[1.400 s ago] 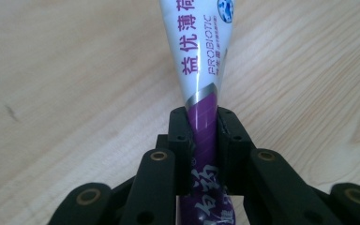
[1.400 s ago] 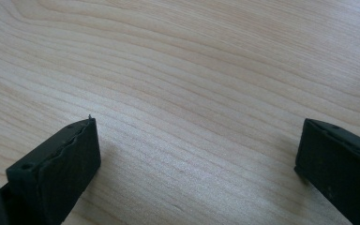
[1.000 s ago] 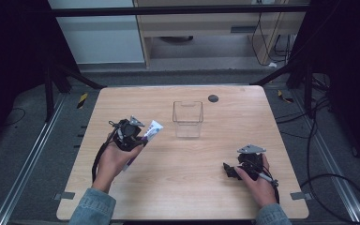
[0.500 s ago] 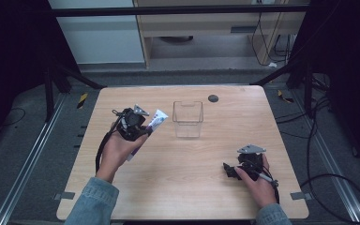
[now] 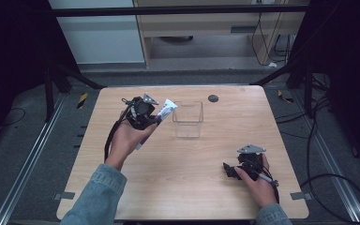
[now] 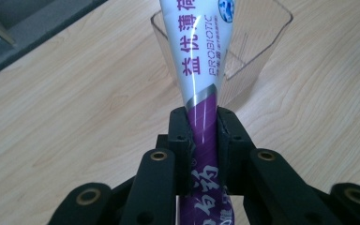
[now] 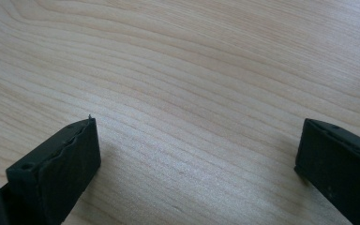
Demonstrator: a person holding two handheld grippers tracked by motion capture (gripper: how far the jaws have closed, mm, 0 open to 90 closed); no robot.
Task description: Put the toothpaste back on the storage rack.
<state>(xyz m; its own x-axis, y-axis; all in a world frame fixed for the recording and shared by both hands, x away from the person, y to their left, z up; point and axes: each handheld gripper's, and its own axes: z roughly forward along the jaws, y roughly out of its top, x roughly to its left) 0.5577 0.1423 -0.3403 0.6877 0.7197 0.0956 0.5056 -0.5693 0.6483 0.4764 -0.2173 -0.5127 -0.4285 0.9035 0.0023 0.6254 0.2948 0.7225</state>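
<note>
The left gripper (image 5: 146, 112) is held up over the wooden table (image 5: 183, 197), left of centre, w/ its jaws clamped on a toothpaste tube (image 5: 161, 115). In the left gripper view the tube (image 6: 201, 70) runs up btwn the two black jaws, squeezed at its purple part; above that it's white w/ purple Chinese characters and the word "PROBIOTIC". The tube's wide flat end points toward a clear plastic box (image 5: 188, 118) standing near the table's middle-back; in the high view that end sits just beside the box's left wall, and whether they touch can't be told. In the left gripper view the box (image 6: 262, 42) lies right behind the tube, its rim partly hidden by it. The right gripper (image 5: 232, 169) rests low at the table's right front, well apart from the box, held by the person's right hand (image 5: 258, 185). In the right gripper view its jaws stand wide apart w/ nothing btwn them but bare wood grain. A small dark round spot (image 5: 213, 98) sits near the table's back edge, right of the box. A denim sleeve (image 5: 96, 197) covers the left forearm.
</note>
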